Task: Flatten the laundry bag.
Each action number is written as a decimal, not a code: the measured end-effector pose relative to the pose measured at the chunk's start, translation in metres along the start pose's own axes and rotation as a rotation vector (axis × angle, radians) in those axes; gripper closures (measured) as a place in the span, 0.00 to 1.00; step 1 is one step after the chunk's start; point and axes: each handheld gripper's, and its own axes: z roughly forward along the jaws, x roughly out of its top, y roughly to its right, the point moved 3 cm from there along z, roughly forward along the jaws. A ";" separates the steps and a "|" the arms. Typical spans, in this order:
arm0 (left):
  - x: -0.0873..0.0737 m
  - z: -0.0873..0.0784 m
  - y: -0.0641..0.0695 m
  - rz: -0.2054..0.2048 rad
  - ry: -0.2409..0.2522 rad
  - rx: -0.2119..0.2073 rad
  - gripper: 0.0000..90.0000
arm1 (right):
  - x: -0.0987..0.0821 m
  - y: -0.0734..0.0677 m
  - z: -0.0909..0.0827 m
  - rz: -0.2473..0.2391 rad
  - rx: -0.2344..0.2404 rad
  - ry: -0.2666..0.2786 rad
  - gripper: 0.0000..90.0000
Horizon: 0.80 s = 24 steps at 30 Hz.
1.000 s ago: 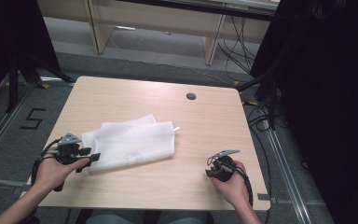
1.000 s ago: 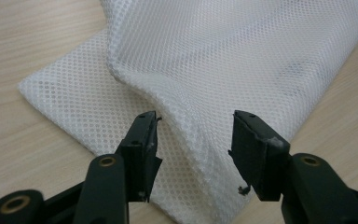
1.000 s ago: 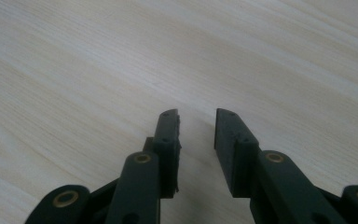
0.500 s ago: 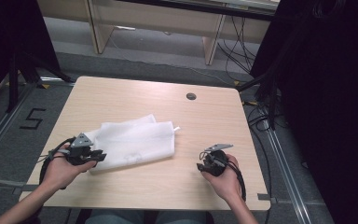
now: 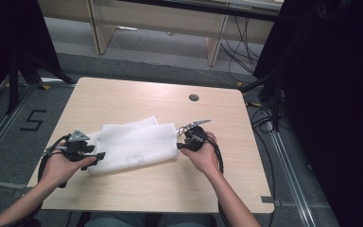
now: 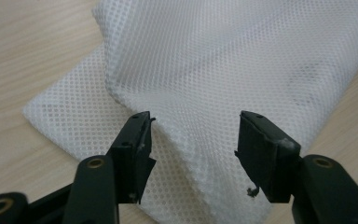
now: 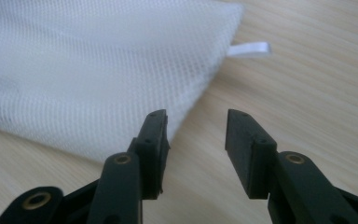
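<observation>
A white mesh bag (image 5: 137, 144) lies flat and folded on the wooden table (image 5: 123, 94). My left gripper (image 5: 99, 155) is at the bag's near left corner. Its jaws have just been opening and now stand open (image 6: 193, 135) with a ridge of the mesh (image 6: 242, 60) between them, unpressed. My right gripper (image 5: 179, 144) is at the bag's right edge. Its jaws have also just been opening and stand open (image 7: 196, 135) over bare wood, the left one beside the bag's corner (image 7: 88, 70). A small white loop tab (image 7: 249, 49) sticks out of the bag beyond them.
A round cable hole (image 5: 194, 97) sits near the table's far right. Dark curtains (image 5: 331, 94) stand to the right of the table. On the floor at the left is a marked 5 (image 5: 33, 120), and desk legs (image 5: 215, 47) and cables lie behind.
My right hand has moved left across the table from its near right part to the bag's right edge. My left hand has stayed at the bag's left corner. Both pairs of jaws look wider.
</observation>
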 end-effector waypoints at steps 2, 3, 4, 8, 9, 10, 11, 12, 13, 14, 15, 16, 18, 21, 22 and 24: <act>-0.004 0.011 0.004 -0.029 -0.027 -0.028 0.49 | 0.005 -0.006 0.010 0.018 0.015 -0.044 0.62; -0.004 0.013 0.005 -0.035 -0.035 -0.030 0.49 | 0.005 -0.007 0.013 0.017 0.008 -0.054 0.62; -0.005 0.015 0.006 -0.030 -0.047 -0.030 0.51 | 0.005 -0.008 0.016 0.015 0.008 -0.065 0.63; -0.005 0.022 0.008 0.044 -0.093 -0.041 0.63 | -0.001 -0.012 0.026 0.012 0.015 -0.122 0.84; -0.004 0.025 0.009 0.067 -0.105 -0.034 0.65 | -0.002 -0.013 0.026 0.024 0.032 -0.135 0.87; -0.004 0.027 0.009 0.092 -0.124 -0.050 0.68 | -0.003 -0.014 0.027 0.033 0.045 -0.148 0.91; -0.003 0.029 0.009 0.104 -0.135 -0.053 0.71 | -0.005 -0.013 0.027 0.021 0.042 -0.161 0.96; -0.003 0.029 0.009 0.104 -0.135 -0.053 0.73 | -0.006 -0.012 0.027 0.021 0.056 -0.169 0.98; 0.000 0.035 0.011 0.125 -0.148 -0.059 0.75 | -0.007 -0.011 0.026 0.004 0.048 -0.165 0.99; 0.002 0.038 0.014 0.113 -0.145 -0.062 0.76 | -0.008 -0.010 0.024 0.021 0.047 -0.179 0.99; 0.004 0.039 0.014 0.128 -0.151 -0.066 0.77 | -0.009 -0.008 0.023 0.017 0.050 -0.178 0.99; 0.007 0.043 0.017 0.134 -0.144 -0.063 0.77 | -0.009 -0.006 0.022 0.025 0.052 -0.187 0.99; 0.009 0.045 0.019 0.144 -0.142 -0.059 0.77 | -0.012 0.000 0.018 0.030 0.047 -0.182 0.99; 0.019 0.054 0.028 0.185 -0.152 -0.078 0.77 | -0.017 0.007 0.013 0.045 0.024 -0.189 0.98; 0.024 0.059 0.036 0.211 -0.147 -0.086 0.77 | -0.022 0.015 0.006 0.055 0.005 -0.203 0.98; 0.029 0.064 0.045 0.230 -0.148 -0.101 0.77 | -0.029 0.024 0.001 0.049 -0.017 -0.191 0.98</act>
